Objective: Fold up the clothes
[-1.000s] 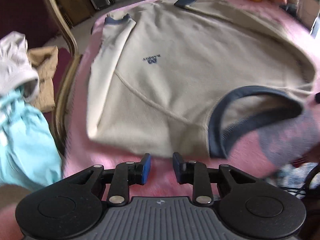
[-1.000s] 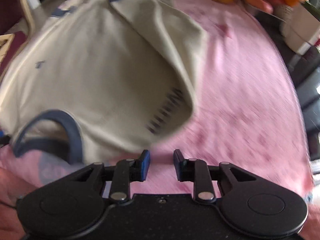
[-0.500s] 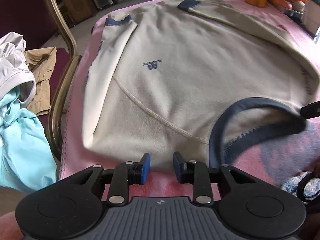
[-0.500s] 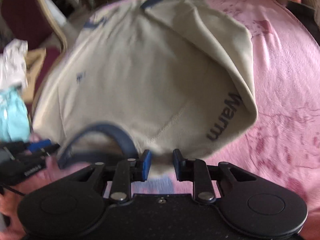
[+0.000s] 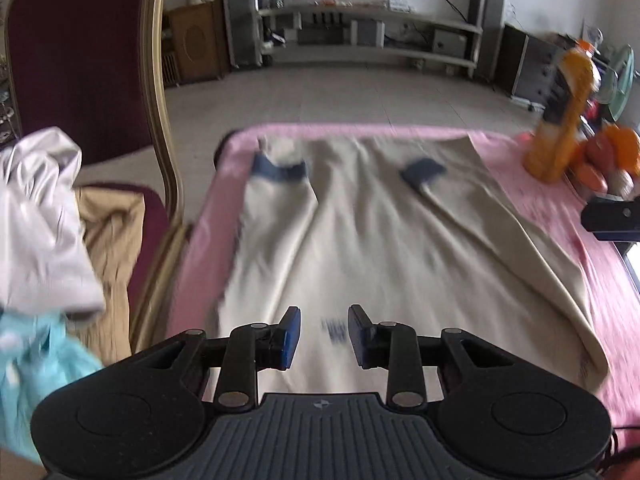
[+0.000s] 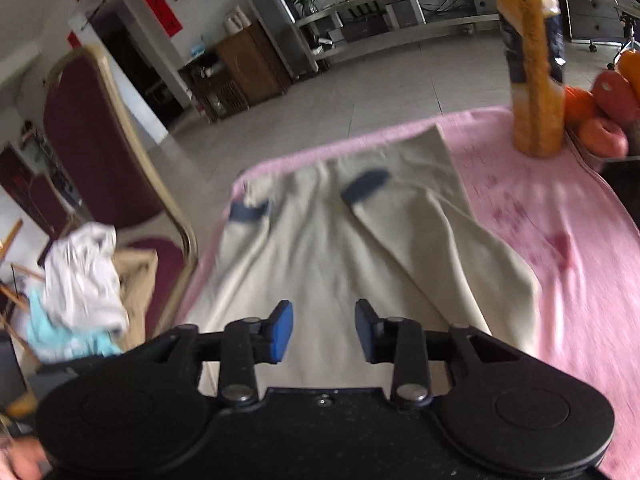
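A beige sweatshirt (image 5: 380,248) lies flat on the pink table cloth (image 5: 532,200), its sleeves folded inward so the two navy cuffs (image 5: 280,170) sit near the far edge. My left gripper (image 5: 324,336) hangs above the near part of it. Its jaws are opening and nothing is between them. In the right wrist view the same sweatshirt (image 6: 340,256) stretches away below my right gripper (image 6: 324,332). That gripper's jaws are opening too, with only air between the blue pads. The collar is out of view.
A maroon chair (image 5: 80,60) stands left of the table, with white, tan and teal clothes (image 5: 40,220) heaped on its seat. An orange bottle (image 6: 532,60) and fruit (image 6: 608,112) stand at the far right corner. A black block (image 5: 612,216) juts in from the right.
Both grippers have lifted and tipped upward, so the room now shows beyond the table. The navy collar near the jaws has dropped out of view. The right jaws stand wider.
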A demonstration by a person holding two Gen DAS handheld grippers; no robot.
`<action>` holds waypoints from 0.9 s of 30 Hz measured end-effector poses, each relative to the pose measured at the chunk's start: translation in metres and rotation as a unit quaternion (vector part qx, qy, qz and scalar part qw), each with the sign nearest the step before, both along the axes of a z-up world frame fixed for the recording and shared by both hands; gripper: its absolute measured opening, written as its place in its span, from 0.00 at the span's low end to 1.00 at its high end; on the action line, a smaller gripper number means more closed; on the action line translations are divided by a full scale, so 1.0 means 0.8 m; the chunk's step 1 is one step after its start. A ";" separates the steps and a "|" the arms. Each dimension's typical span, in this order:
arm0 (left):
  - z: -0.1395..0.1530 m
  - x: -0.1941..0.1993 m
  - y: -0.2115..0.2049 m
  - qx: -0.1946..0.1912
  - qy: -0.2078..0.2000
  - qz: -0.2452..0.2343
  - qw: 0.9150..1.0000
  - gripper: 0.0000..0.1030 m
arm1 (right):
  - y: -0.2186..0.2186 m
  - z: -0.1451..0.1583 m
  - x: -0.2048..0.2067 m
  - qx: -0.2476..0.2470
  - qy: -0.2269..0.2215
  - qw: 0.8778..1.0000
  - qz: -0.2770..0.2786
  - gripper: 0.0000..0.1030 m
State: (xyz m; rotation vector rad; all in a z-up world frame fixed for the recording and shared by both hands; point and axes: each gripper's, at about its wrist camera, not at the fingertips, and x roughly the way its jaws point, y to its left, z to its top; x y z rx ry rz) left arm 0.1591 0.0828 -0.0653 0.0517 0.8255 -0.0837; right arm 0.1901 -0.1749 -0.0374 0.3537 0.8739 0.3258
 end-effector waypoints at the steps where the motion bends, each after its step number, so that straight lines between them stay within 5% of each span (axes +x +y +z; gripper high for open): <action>1: -0.006 0.012 0.004 0.003 0.002 0.005 1.000 0.30 | 0.006 -0.003 0.015 -0.002 0.000 1.000 0.000 0.33; 5: -0.043 0.041 0.011 0.028 0.034 0.034 0.998 0.30 | 0.039 -0.033 0.089 -0.027 0.010 1.000 -0.002 0.34; 7: -0.061 0.048 0.016 0.025 0.068 0.041 0.997 0.30 | 0.058 -0.058 0.131 -0.054 0.015 0.998 -0.006 0.46; 9: -0.069 0.053 0.020 0.018 0.085 0.043 0.995 0.31 | 0.076 -0.087 0.176 -0.089 0.027 0.996 0.000 0.47; 18: -0.065 0.057 0.018 0.028 0.083 0.047 0.995 0.34 | 0.130 -0.173 0.273 -0.190 0.049 0.980 0.014 0.41; 20: -0.066 0.057 0.016 0.033 0.083 0.042 0.995 0.34 | 0.136 -0.180 0.275 -0.214 0.042 0.976 0.008 0.35; 23: -0.071 0.057 0.014 0.035 0.088 0.038 0.995 0.34 | 0.121 -0.167 0.266 -0.205 0.035 0.978 -0.019 0.09; 27: -0.071 0.049 0.012 0.035 0.081 0.028 0.996 0.34 | 0.075 -0.124 0.239 -0.152 0.019 0.986 -0.068 0.06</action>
